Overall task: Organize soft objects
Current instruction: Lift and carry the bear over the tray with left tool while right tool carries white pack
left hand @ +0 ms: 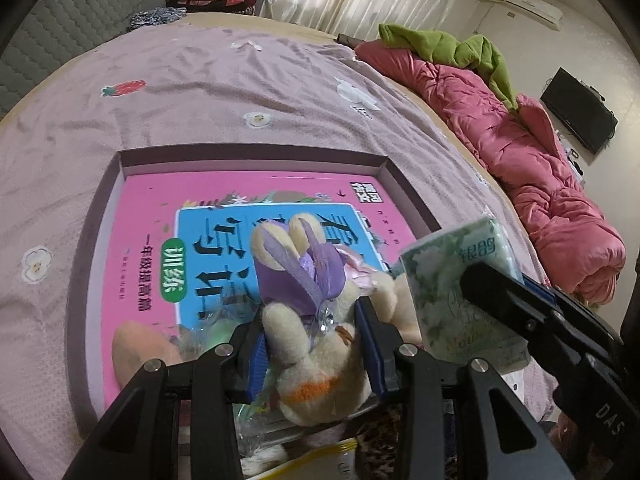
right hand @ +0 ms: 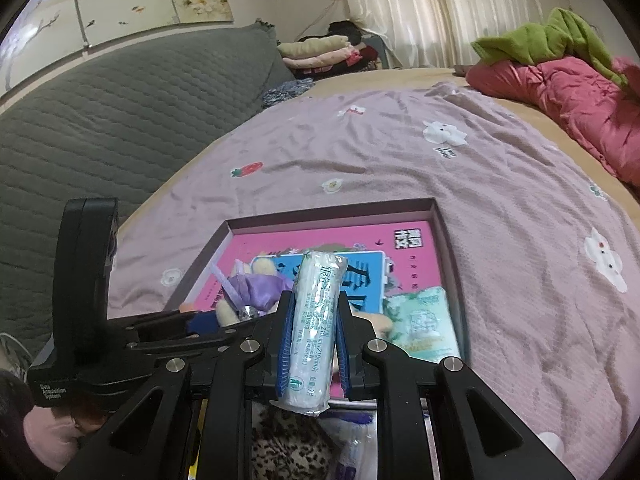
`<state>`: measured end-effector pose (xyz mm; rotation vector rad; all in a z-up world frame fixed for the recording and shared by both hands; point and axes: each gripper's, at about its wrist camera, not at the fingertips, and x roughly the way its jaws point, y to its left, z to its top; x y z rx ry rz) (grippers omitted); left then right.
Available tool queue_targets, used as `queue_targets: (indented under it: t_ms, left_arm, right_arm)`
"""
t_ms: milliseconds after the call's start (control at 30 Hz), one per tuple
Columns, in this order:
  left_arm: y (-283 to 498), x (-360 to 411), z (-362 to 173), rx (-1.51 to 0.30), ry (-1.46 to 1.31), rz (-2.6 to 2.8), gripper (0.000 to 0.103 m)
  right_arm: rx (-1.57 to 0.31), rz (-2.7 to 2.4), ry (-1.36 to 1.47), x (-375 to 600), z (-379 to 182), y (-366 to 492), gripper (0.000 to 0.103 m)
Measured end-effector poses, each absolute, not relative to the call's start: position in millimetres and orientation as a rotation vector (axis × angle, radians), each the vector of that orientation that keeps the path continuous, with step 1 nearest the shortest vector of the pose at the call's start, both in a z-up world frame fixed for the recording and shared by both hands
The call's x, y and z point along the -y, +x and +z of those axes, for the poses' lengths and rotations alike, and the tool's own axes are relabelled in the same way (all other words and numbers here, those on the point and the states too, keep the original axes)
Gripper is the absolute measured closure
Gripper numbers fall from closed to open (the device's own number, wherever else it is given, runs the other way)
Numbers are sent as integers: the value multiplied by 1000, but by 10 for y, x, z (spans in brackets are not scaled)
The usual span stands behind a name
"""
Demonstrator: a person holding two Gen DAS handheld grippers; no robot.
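L tool (left hand: 312,344) is clamped on a plush bunny (left hand: 308,320), pads pressing its body; the bunny hangs low over the box (left hand: 256,158), above the pink book (left hand: 148,216) lying inside. An orange plush (left hand: 140,348) sits at the box's near-left corner. R tool (right hand: 312,340) is clamped on a tissue pack (right hand: 316,320), held edge-on w/ jaws nearly together, also over the box. A second tissue pack (right hand: 424,324) already lies in the box's right side, by the wall. The box rests on the bed (right hand: 400,152), no counter here. Step, as I read it: placing, both soft items abt to go in. Next calls for lowering each to the book, bunny left-centre, pack beside the other pack, then opening the jaws w/o dragging the items back out.
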<state>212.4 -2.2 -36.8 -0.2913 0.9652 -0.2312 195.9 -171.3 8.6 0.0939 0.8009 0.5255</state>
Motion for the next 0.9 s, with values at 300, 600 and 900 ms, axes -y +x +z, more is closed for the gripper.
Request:
queue_targets:
  t_ms: [300, 600, 900]
  left_arm:
    - [2099, -84, -390, -959, -303, -219, 63]
    - [2114, -79, -400, -960, -290, -226, 63]
    - [2114, -53, -402, -961, -283, -228, 63]
  right_arm:
    - [-808, 567, 65, 1483, -14, 2039, 84]
    - [-825, 555, 73, 1520, -182, 2093, 84]
    - [-817, 533, 61, 1602, -248, 2085, 82]
